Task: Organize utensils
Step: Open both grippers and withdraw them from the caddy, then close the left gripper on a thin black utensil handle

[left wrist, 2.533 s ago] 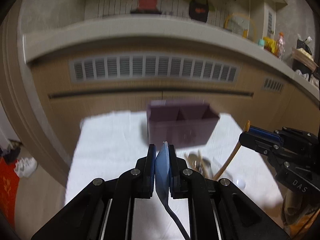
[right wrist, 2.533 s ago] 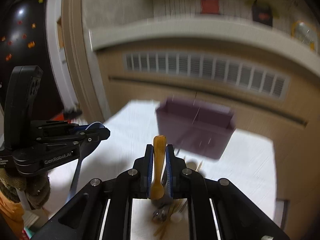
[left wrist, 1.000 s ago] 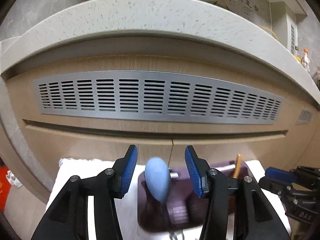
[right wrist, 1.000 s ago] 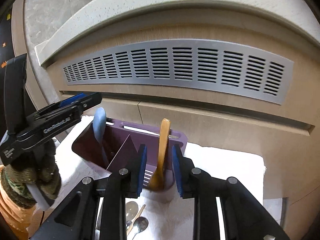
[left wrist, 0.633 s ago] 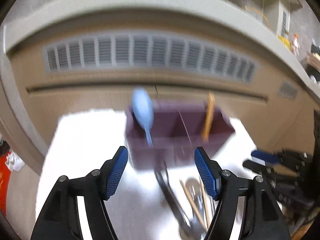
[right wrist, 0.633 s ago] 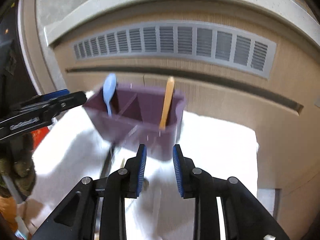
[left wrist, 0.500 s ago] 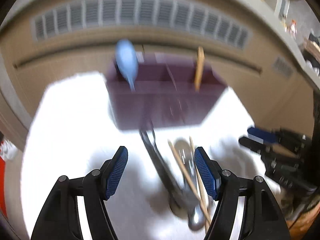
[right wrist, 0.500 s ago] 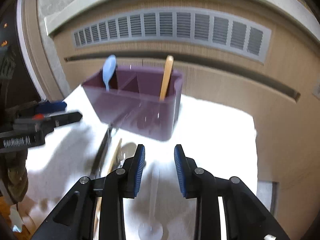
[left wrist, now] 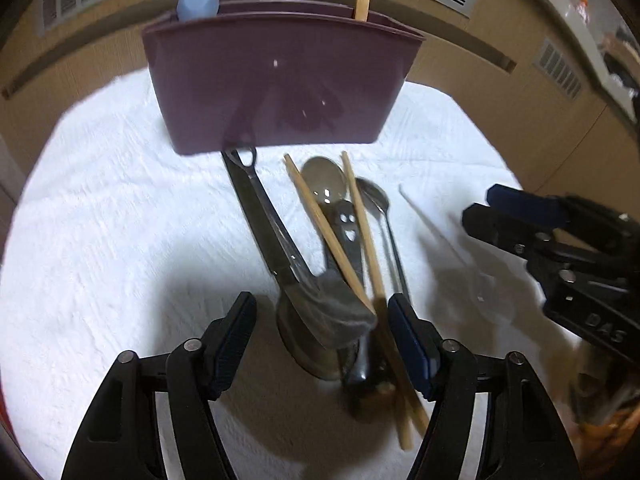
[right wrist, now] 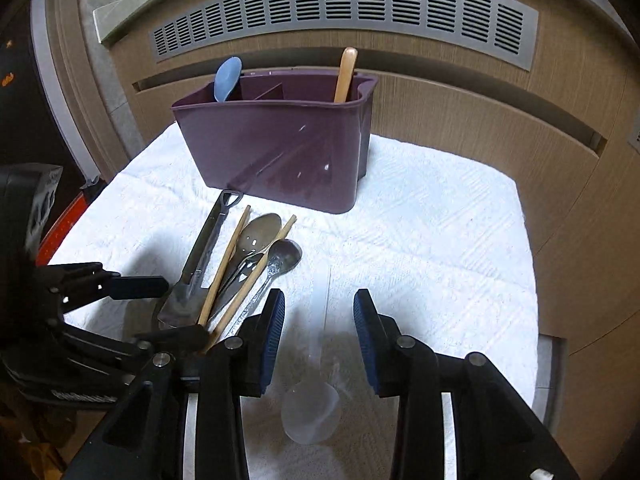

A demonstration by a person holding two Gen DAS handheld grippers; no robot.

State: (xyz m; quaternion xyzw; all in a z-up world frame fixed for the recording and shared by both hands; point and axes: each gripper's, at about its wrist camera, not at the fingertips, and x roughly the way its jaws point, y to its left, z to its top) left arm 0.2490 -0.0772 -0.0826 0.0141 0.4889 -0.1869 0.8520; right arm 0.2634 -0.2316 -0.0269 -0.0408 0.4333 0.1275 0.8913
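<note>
A purple utensil caddy (left wrist: 276, 80) (right wrist: 280, 148) stands on the white towel. A blue spoon (right wrist: 227, 78) stands in its left compartment and a wooden utensil (right wrist: 345, 74) in its right. My left gripper (left wrist: 322, 328) is open and empty, low over a pile of metal spoons, tongs (left wrist: 266, 224) and wooden chopsticks (left wrist: 330, 236). My right gripper (right wrist: 319, 334) is open and empty, straddling a clear plastic spoon (right wrist: 314, 396) that lies on the towel. The pile also shows in the right wrist view (right wrist: 236, 268).
The white towel (right wrist: 436, 248) covers a small table in front of a wooden cabinet with a grey vent grille (right wrist: 344, 4). The two grippers sit close together, the right one (left wrist: 560, 248) at the pile's right side.
Both grippers opened and let the blue spoon and the wooden utensil stand in the caddy. Both then pulled back and came down low over the utensils on the towel.
</note>
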